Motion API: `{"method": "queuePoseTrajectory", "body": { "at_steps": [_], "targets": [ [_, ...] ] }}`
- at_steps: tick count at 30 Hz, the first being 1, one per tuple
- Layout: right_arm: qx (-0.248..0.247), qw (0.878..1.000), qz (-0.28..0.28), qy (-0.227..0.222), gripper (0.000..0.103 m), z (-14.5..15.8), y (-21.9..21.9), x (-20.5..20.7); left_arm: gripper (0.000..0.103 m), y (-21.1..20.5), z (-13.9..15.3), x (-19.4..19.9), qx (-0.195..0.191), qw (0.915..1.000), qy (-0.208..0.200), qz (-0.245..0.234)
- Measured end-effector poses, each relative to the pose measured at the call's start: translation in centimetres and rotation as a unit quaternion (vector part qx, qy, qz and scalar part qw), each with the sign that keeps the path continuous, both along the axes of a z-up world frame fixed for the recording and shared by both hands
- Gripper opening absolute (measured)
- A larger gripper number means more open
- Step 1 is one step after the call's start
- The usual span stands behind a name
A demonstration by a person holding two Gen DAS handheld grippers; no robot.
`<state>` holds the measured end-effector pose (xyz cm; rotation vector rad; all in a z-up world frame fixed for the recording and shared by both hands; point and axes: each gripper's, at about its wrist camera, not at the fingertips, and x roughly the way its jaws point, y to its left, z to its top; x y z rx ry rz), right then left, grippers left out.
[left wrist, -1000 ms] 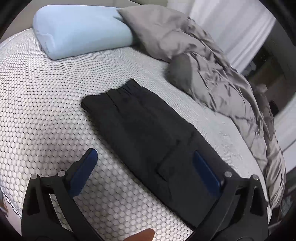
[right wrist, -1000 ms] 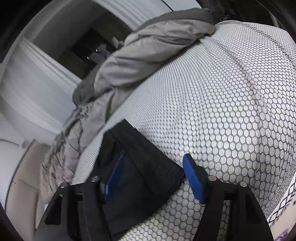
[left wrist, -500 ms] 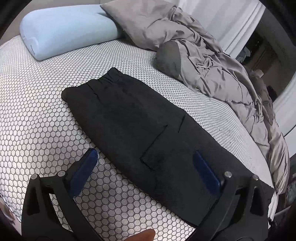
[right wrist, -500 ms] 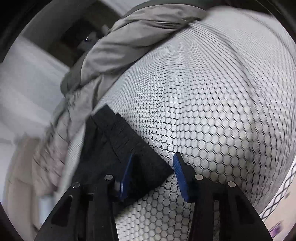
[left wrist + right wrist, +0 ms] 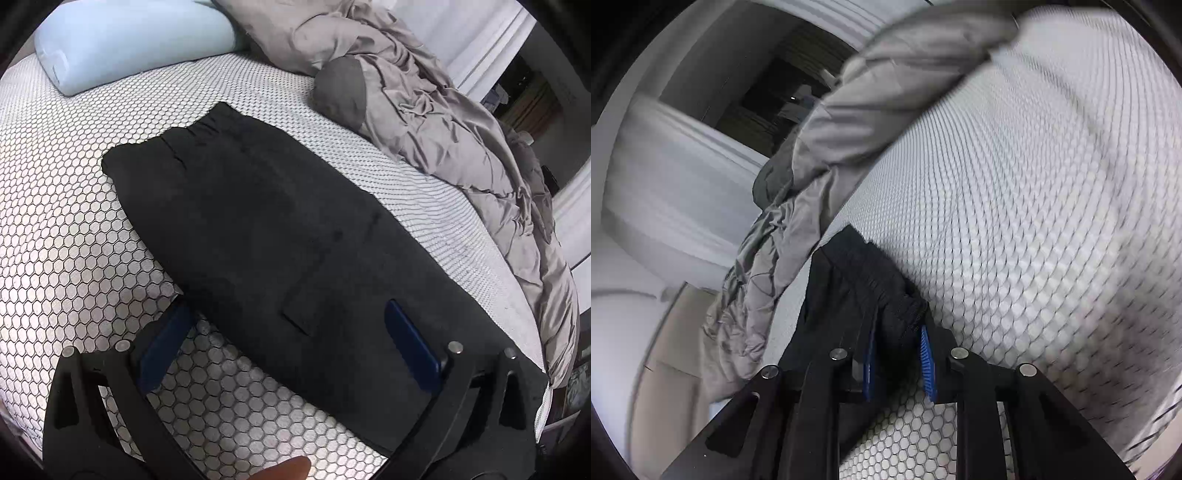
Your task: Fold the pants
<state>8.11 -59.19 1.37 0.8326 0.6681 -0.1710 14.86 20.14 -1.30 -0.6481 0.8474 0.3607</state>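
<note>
Black pants (image 5: 280, 236) flat on the honeycomb mattress (image 5: 66, 236), long axis from far left waistband to near right. Closer and larger in the left view than before. Left gripper (image 5: 291, 336) wide, astride the near part, holding nothing. Right gripper (image 5: 899, 354) just closed, pinching the waistband.

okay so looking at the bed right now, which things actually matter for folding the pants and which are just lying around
Part of the job:
black pants
right claw, just closed on the pants' corner
left claw, open over the pants
bed, the folding surface

Just lying about:
blue pillow
grey duvet
</note>
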Motion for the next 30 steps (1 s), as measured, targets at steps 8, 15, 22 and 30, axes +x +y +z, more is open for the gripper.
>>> {"method": "queuePoseTrajectory", "body": {
  "at_steps": [8, 15, 22, 30],
  "targets": [
    [-0.061, 0.995, -0.076, 0.031, 0.020, 0.3, -0.4, -0.5, 0.102, 0.9, 0.0, -0.5, 0.003, 1.0000, -0.004, 0.005],
    [-0.062, 0.983, -0.171, 0.034, 0.022, 0.6, -2.9, -2.8, 0.102, 1.6, 0.3, -1.4, 0.000, 0.9999, -0.009, 0.005],
    [-0.075, 0.996, -0.039, -0.011, 0.061, 2.7, 2.0, -3.0, 0.102, -3.6, 2.5, -0.4, 0.040, 0.9957, -0.028, -0.078],
    [-0.104, 0.994, -0.019, -0.001, 0.064, 4.5, 3.4, -1.5, 0.102, -13.3, 1.0, 2.5, 0.019, 0.9739, 0.000, -0.226]
  ]
}}
